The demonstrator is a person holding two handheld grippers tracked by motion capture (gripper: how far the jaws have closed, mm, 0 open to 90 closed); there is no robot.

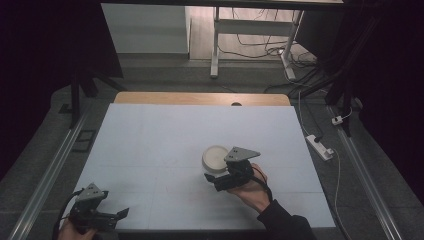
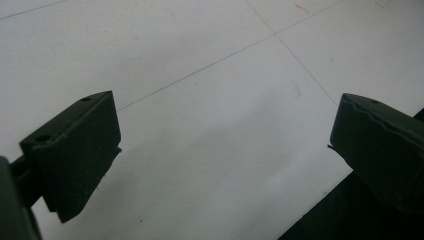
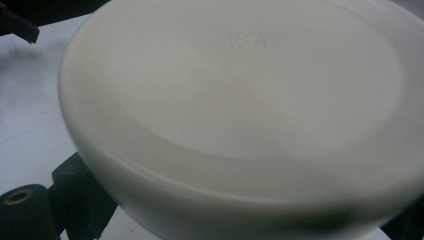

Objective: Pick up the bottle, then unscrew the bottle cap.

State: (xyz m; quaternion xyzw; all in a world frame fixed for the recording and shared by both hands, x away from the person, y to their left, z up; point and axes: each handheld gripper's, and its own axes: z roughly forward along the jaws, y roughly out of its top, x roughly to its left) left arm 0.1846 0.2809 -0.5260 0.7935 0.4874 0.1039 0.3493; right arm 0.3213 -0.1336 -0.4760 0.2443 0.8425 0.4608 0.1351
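Faintly embossed, unreadable mark on white lid [image 3: 245,100], right gripper [image 1: 216,176] closed around it

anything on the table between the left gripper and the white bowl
No. In the high view only bare white table lies between the left gripper and the white bowl by the right gripper.
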